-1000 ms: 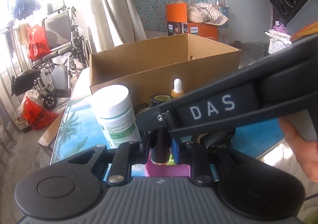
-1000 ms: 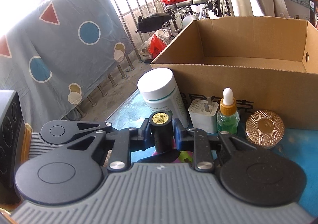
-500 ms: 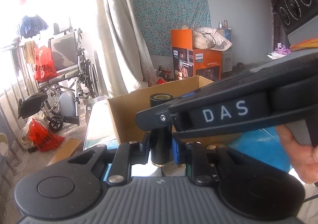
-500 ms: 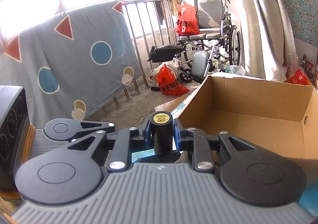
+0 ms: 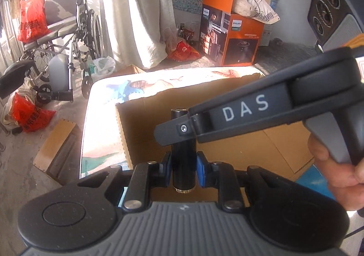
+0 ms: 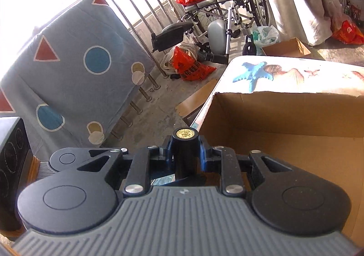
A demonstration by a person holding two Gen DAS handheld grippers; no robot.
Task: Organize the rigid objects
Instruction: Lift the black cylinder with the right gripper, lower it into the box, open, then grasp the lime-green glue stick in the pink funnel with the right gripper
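A black cylindrical bottle (image 5: 183,165) with a gold-labelled cap (image 6: 185,134) is held upright by both grippers at once. My left gripper (image 5: 183,169) is shut on its lower part. My right gripper (image 6: 184,154) is shut on its upper part and crosses the left wrist view from the right. The bottle hangs above the near left corner of an open cardboard box (image 5: 268,142), which also shows in the right wrist view (image 6: 295,124). The box floor in view is bare.
The box stands on a table with a sea-print cover (image 6: 257,74). A wheelchair (image 5: 59,28) and red bags (image 6: 188,65) are on the floor to the left. An orange Philips carton (image 5: 229,35) stands behind the table.
Both grippers have lifted the black bottle from among the items in front of the box and carried it up and forward over the box's opening. The other table items have left view.
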